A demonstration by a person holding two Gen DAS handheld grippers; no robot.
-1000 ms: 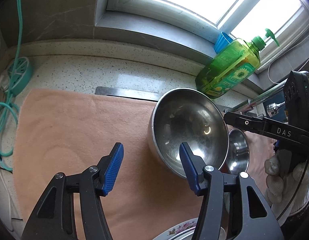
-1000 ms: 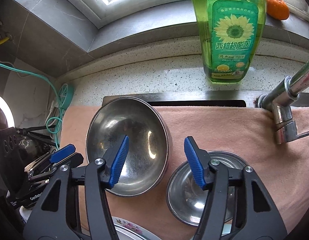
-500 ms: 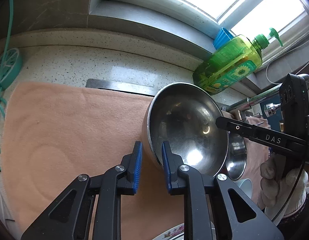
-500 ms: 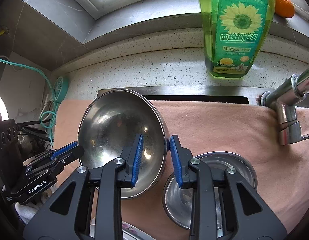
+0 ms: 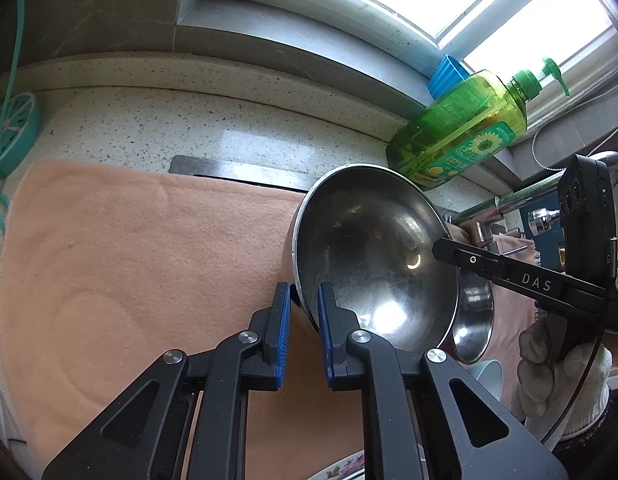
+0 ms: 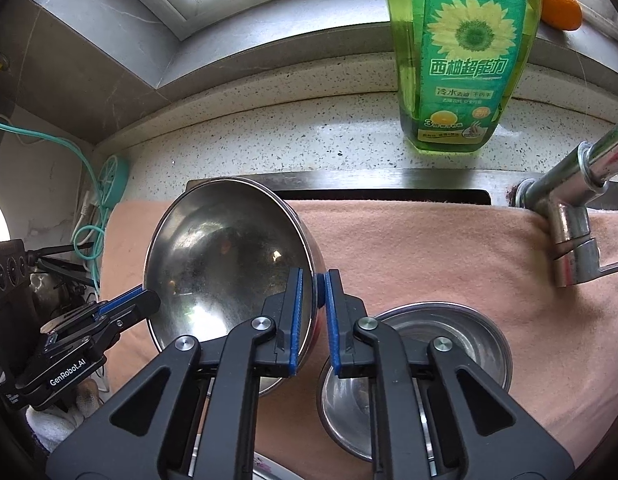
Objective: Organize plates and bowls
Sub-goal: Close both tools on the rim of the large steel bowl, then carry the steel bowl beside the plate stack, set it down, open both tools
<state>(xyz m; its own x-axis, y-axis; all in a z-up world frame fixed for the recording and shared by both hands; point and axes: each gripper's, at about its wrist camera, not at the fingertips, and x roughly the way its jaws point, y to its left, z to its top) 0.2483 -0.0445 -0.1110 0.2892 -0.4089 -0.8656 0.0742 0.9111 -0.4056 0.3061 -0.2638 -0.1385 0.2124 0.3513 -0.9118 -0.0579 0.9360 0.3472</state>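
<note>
A large steel bowl (image 5: 373, 256) (image 6: 225, 264) stands tilted on the peach towel (image 5: 129, 260). My left gripper (image 5: 303, 300) is closing on its near-left rim, which sits between the blue pads. My right gripper (image 6: 313, 292) is closing on the opposite rim, with the bowl wall pinched between its pads. A smaller steel bowl (image 6: 461, 340) (image 5: 475, 320) rests on the towel just right of the large one, partly behind my right fingers. The edge of a flowered plate (image 5: 345, 470) shows at the bottom.
A green dish-soap bottle (image 6: 457, 52) stands on the speckled counter (image 5: 157, 128) behind the towel, an orange (image 6: 561, 4) on the sill. The chrome tap (image 6: 565, 216) juts in at right. Teal cables (image 6: 93, 200) hang left. A gloved hand (image 5: 561, 376) holds the right gripper.
Both grippers went from wide open to clamped on opposite rims of the large bowl. The bowl has tipped up more steeply.
</note>
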